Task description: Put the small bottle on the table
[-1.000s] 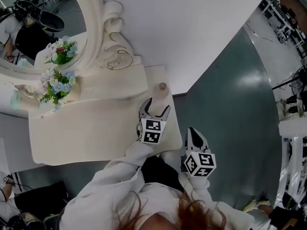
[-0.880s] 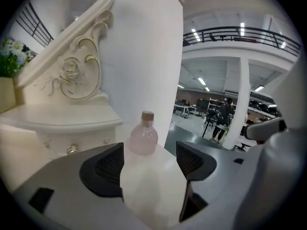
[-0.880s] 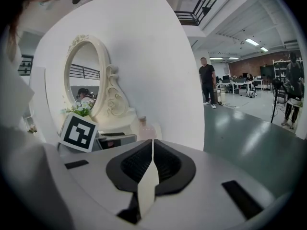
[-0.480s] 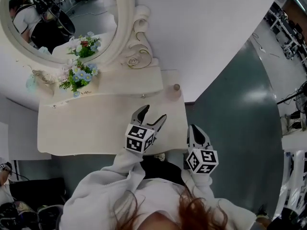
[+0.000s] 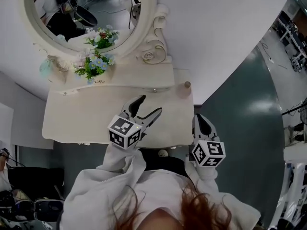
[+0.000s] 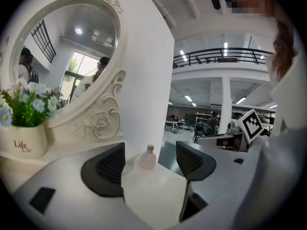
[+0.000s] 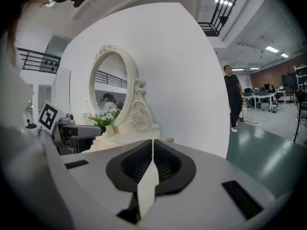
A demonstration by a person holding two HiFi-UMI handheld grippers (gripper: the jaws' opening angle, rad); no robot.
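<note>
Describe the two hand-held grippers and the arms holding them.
The left hand-held gripper and right hand-held gripper each have a pale grey body, two black ribbed jaws and a white cube with black square markers. The person wears long white sleeves.

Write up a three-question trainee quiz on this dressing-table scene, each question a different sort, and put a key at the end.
1. True or false: the left gripper is shut on the small bottle.
2. Pick one. The right gripper's jaws are: A) wide apart; B) together with nothing between them; C) clamped on the bottle.
3. Fill in: the pot marked "Life" beside the mirror holds ____.

Key
1. False: its jaws are apart, and the bottle stands upright on the table ahead of them, untouched.
2. B.
3. Flowers.
</note>
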